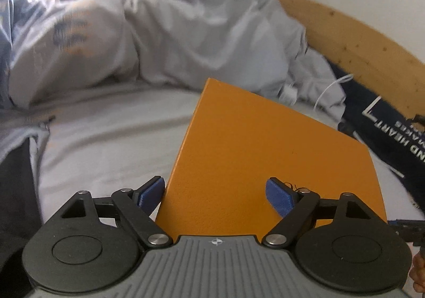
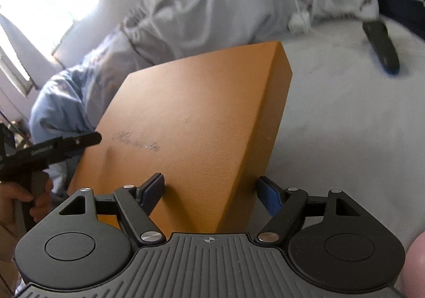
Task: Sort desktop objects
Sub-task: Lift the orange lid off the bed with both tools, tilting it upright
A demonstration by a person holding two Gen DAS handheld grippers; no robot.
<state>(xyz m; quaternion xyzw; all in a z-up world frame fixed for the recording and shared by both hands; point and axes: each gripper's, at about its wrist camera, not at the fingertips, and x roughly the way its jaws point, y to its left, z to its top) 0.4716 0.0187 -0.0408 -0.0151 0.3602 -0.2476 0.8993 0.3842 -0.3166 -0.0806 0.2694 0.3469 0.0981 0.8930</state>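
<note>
An orange box lies on the grey bed sheet; it also shows in the right wrist view with faint script on its lid. My left gripper is open, its blue pads astride the box's near left edge. My right gripper is open, its fingers straddling the box's near right corner. The left gripper's black finger shows at the box's far left side in the right wrist view.
Crumpled grey pillows and duvet lie behind the box. A white charger and cable and a dark remote-like object lie on the sheet. A navy printed cloth and a wooden bed frame are at right.
</note>
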